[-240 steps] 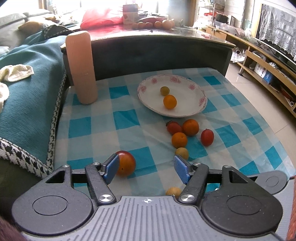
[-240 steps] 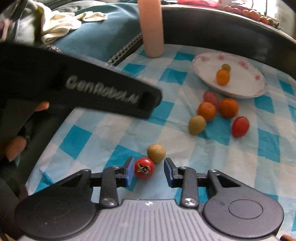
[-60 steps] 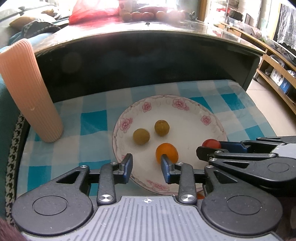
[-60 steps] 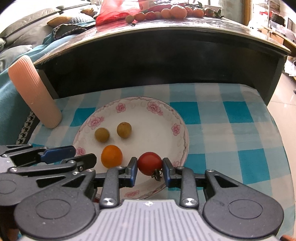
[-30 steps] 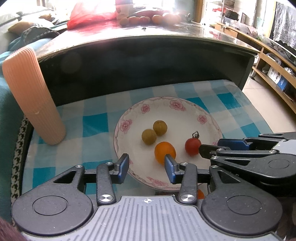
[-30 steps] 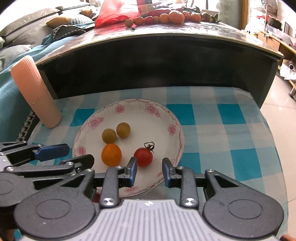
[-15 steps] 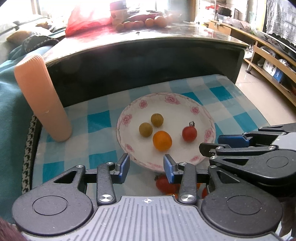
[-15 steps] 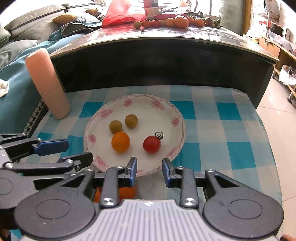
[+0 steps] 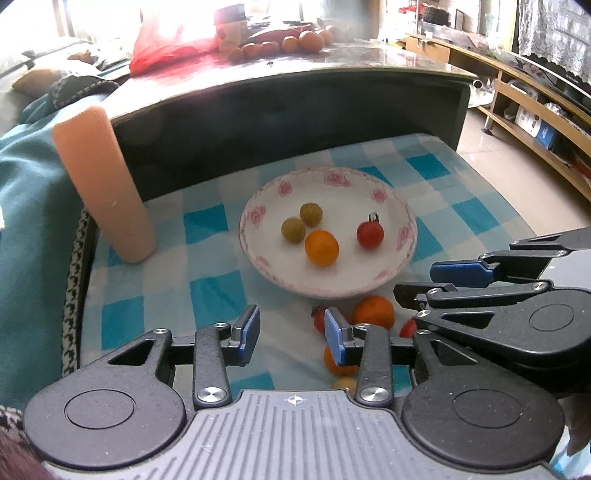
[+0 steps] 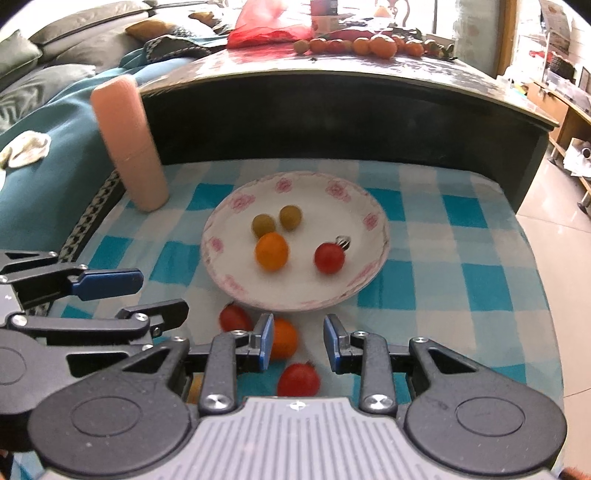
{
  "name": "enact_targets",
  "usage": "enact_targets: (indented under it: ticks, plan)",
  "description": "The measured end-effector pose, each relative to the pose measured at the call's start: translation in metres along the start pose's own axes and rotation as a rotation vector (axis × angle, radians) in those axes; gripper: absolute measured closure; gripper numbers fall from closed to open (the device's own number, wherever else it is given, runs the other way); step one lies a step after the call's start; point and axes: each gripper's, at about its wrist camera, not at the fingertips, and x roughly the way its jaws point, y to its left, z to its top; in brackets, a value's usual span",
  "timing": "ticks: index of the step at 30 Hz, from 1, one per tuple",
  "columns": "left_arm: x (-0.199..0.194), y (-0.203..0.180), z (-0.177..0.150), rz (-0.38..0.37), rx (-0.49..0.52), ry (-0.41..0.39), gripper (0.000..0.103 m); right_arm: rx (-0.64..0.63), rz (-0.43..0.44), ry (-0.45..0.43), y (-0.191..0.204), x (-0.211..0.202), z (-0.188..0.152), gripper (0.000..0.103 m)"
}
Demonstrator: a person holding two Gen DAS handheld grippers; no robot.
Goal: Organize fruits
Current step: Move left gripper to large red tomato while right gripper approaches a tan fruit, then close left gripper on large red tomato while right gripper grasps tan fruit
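Gaping empty, both tongs (image 9: 291, 330) (image 10: 298, 341); only right view shows cloth (image 10: 26, 147).

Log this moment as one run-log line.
left gripper: open, empty | right gripper: open, empty | plate: four fruits | cloth: more fruits beside plate

Nothing here can be read. The container (image 9: 229, 27) at the far edge of the dark bench (image 9: 332, 66) carries a label, but it is washed out by glare from the window. The boxes (image 9: 533, 123) on the wooden shelf (image 9: 535, 147) show only a blurred pattern, no legible words.
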Motion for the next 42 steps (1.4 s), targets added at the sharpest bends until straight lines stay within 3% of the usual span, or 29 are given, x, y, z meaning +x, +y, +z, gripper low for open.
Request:
enact_targets:
  ticks: [10, 14, 16, 24, 42]
  plan:
    - [-0.016, 0.025, -0.030, -0.002, -0.052, 0.043, 0.059, -0.055, 0.083, 0.042, 0.037, -0.006, -0.015, 0.058]
    - [-0.014, 0.034, -0.040, -0.007, -0.076, 0.058, 0.052, -0.087, 0.090, 0.063, 0.045, -0.001, -0.019, 0.058]
    - [-0.011, 0.039, -0.042, -0.006, -0.092, 0.064, 0.047, -0.089, 0.090, 0.075, 0.045, 0.002, -0.018, 0.058]
    - [0.003, 0.046, -0.046, 0.035, -0.096, 0.079, 0.041, -0.071, 0.111, 0.070, 0.035, -0.001, -0.017, 0.057]
    - [0.017, 0.060, -0.057, 0.114, -0.058, 0.097, 0.034, -0.065, 0.140, 0.116, 0.024, 0.007, -0.026, 0.057]
